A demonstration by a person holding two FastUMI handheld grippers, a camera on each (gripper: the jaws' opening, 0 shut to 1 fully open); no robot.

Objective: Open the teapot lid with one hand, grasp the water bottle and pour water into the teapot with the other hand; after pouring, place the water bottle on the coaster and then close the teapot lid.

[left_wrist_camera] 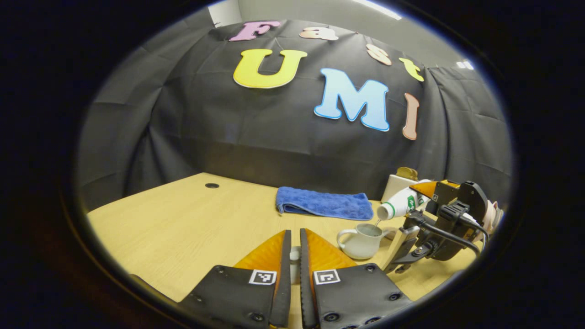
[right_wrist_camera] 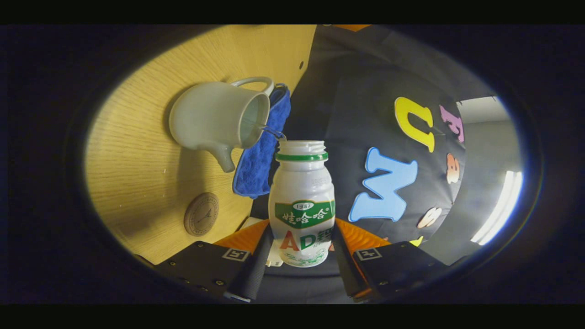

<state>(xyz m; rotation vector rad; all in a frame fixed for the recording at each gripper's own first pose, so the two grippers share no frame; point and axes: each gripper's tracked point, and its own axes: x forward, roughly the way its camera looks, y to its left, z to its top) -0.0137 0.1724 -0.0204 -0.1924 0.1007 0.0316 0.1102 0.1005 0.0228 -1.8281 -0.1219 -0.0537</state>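
Right now the right tongs (right_wrist_camera: 299, 256) are pinching the small white plastic bottle with a green neck band and green label (right_wrist_camera: 301, 201), 1 finger pressing on each side of its lower body, and are holding it tipped on its side. In the left gripper view the same bottle (left_wrist_camera: 402, 203) is lying nearly level above the pale ceramic teapot (left_wrist_camera: 363, 240), with a thin stream of water running from its open mouth into the pot. The left tongs (left_wrist_camera: 295, 256) are pressed almost together on a small pale thing between them, probably the teapot lid (left_wrist_camera: 295, 265), though too little of it is showing to be sure.

So the pouring step is under way. Next, I judge, the bottle needs righting and carrying to the round brown coaster (right_wrist_camera: 201, 214), which is lying on the wooden tabletop (right_wrist_camera: 137, 173) near the teapot's (right_wrist_camera: 219, 121) spout; after that the lid goes back on.

A folded blue towel (left_wrist_camera: 324, 203) is lying just behind the teapot.

Its label is carrying Chinese characters, the year 1987 and the large letters AD; I am leaving the rest unread.
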